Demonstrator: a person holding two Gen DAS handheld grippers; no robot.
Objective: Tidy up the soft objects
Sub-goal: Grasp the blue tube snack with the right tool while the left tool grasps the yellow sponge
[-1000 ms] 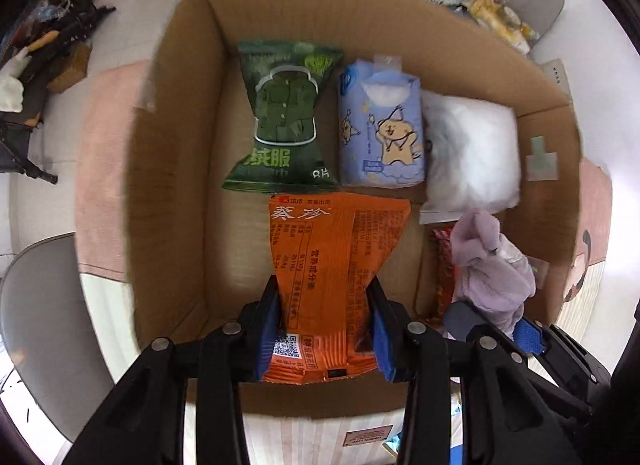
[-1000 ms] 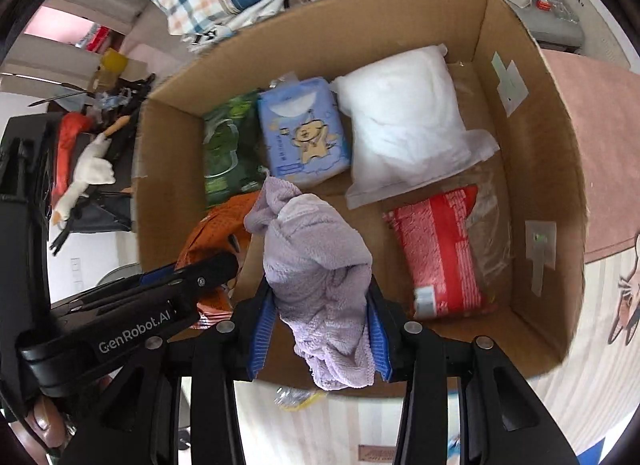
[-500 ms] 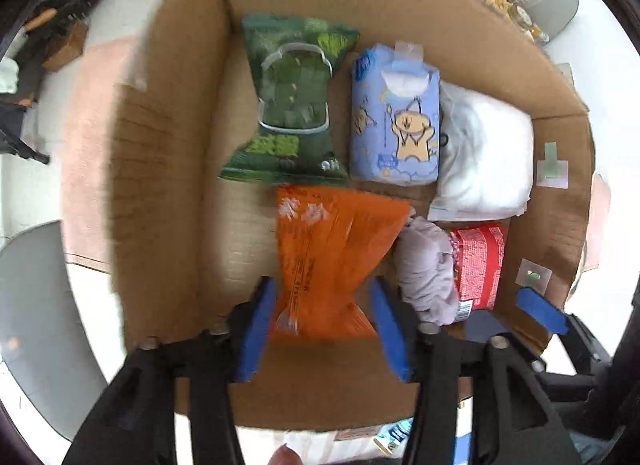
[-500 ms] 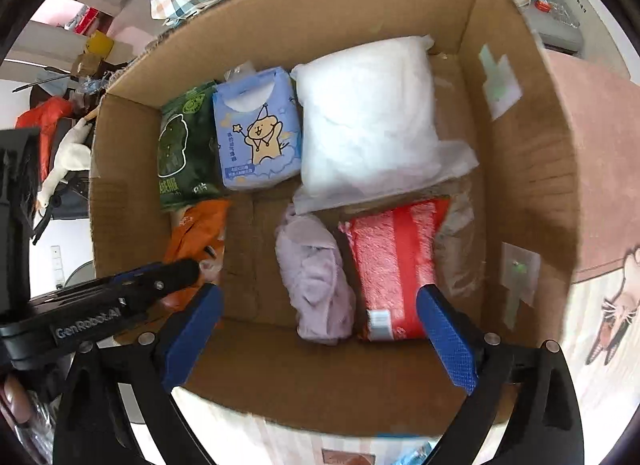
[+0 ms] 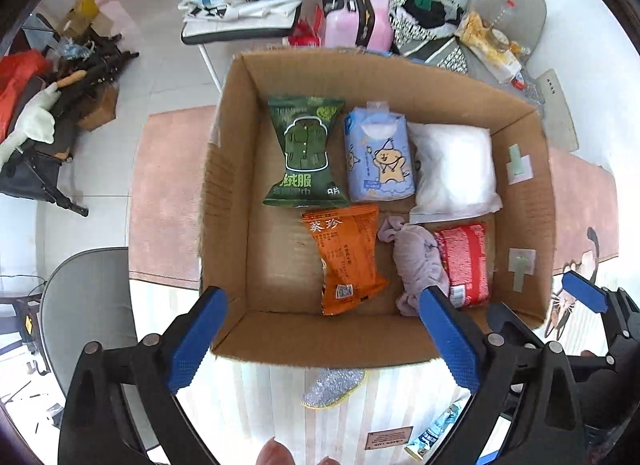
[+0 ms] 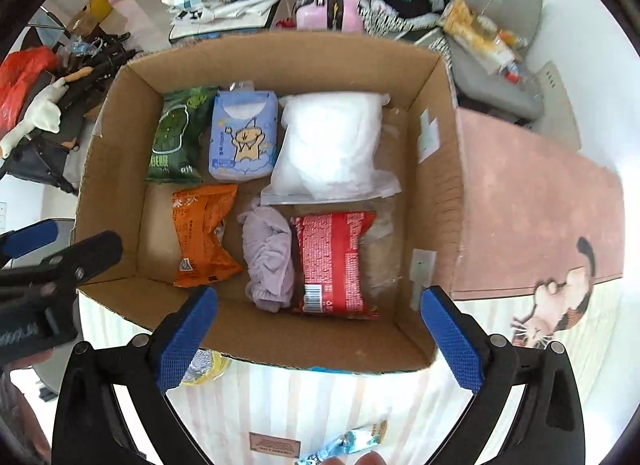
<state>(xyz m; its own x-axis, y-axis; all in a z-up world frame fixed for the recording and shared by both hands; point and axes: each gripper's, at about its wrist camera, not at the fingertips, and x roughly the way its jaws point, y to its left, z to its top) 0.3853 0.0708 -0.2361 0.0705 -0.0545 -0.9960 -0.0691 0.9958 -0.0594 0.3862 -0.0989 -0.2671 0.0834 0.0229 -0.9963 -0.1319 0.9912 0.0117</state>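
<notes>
soft things sit inside the big brown cardboard box (image 5: 232, 193): the orange crinkly snack bag (image 5: 348, 261) near the front, the bunched-up pale purple cloth (image 5: 416, 261) touching its right side, and the red plastic pack (image 5: 464, 261) next to that. at the back are the dark green bag (image 5: 304, 153), the light blue tissue pack with a bear on it (image 5: 378, 157) and the puffy white bag (image 5: 454, 169).

my left claw (image 5: 320, 341) is wide apart and holds nothing. my right claw (image 6: 320, 341) is wide apart too, with nothing in it. both hang over the front wall of the box.

what could go wrong: if i reach down, a blue pad (image 5: 448, 337) could bump the thin front wall and push the box. my two claws are close, so they could knock each other.

a shiny silver thing (image 5: 334, 385) and a small blue wrapper (image 6: 344, 445) lie outside the box on the striped mat (image 5: 260, 405). the box wall hides part of the silver thing, so i can't tell what it is. my right pad covers the near end of the purple cloth
</notes>
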